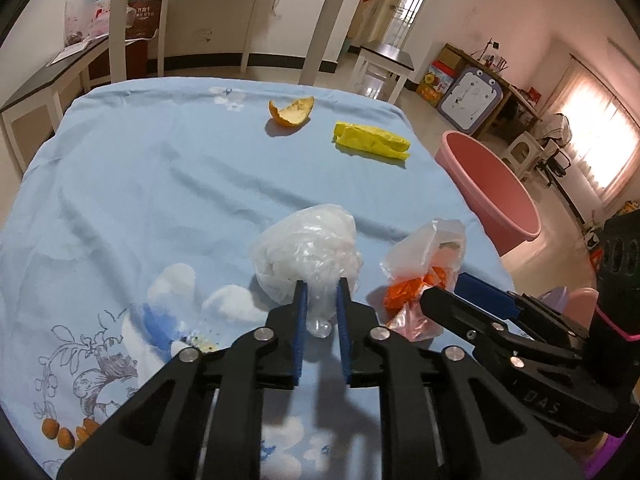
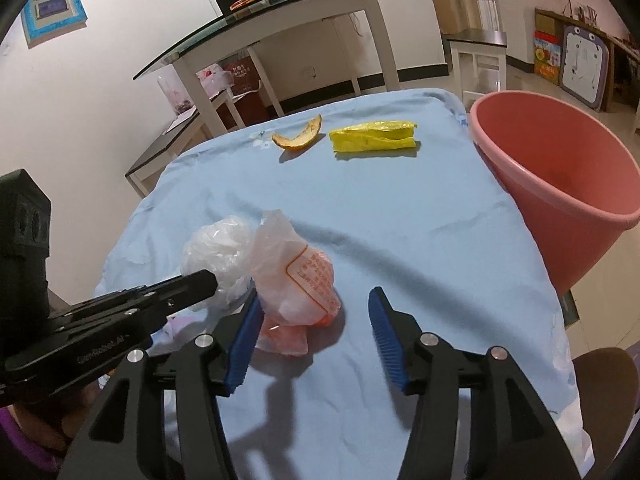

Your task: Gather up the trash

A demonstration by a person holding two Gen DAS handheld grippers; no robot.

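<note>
here, left tool [image 1: 322, 290] pinching clear bag [image 1: 308, 252], right tool [image 2: 314, 308] spread wide around orange bag [image 2: 298, 280]

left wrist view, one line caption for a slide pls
Left gripper closed on a clear plastic bag on the blue sheet, orange peel and pink bin beyond.

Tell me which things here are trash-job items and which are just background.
Job: clear plastic bag, orange-printed bag, orange peel, yellow wrapper, pink bin.

Background: glass-top table, drawing board, white stool.
</note>
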